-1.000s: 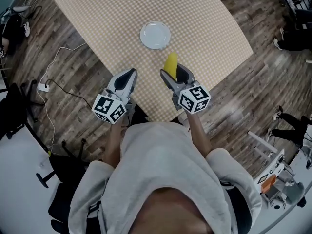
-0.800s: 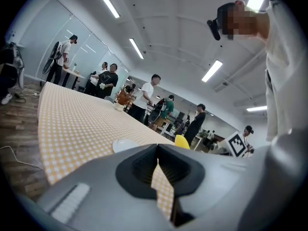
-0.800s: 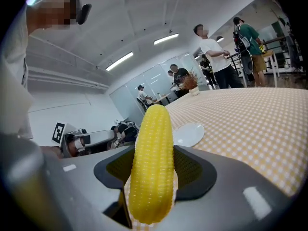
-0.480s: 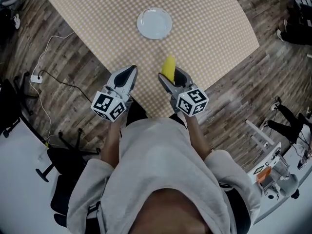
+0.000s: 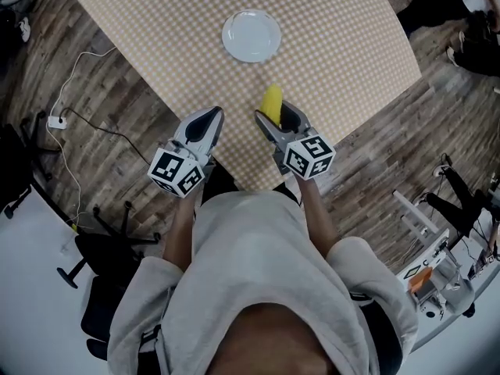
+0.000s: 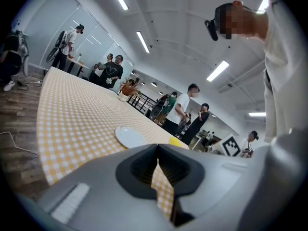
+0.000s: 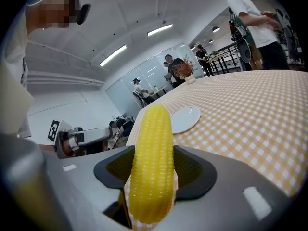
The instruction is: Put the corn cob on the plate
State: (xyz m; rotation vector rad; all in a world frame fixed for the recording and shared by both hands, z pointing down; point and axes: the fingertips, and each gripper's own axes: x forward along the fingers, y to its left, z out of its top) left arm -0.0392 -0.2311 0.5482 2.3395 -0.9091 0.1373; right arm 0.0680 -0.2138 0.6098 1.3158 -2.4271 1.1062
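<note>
A yellow corn cob [image 7: 152, 162] stands between the jaws of my right gripper [image 5: 273, 118], which is shut on it; its tip [image 5: 271, 101] pokes forward past the jaws over the checked tablecloth. The white plate [image 5: 251, 36] lies farther out on the table, empty, ahead of both grippers and also seen as plate [image 7: 185, 119] and plate [image 6: 129, 136]. My left gripper [image 5: 205, 123] hovers beside the right one near the table's front edge, its jaws shut with nothing between them.
The beige checked tablecloth [image 5: 195, 22] covers the table; wooden floor lies on both sides. A white cable and plug [image 5: 56, 122] trail on the floor at left. Several people stand beyond the table's far end [image 6: 185, 109].
The view has shifted a little; the plate sits slightly higher in frame. Both grippers keep their places and the right one still holds the corn cob.
</note>
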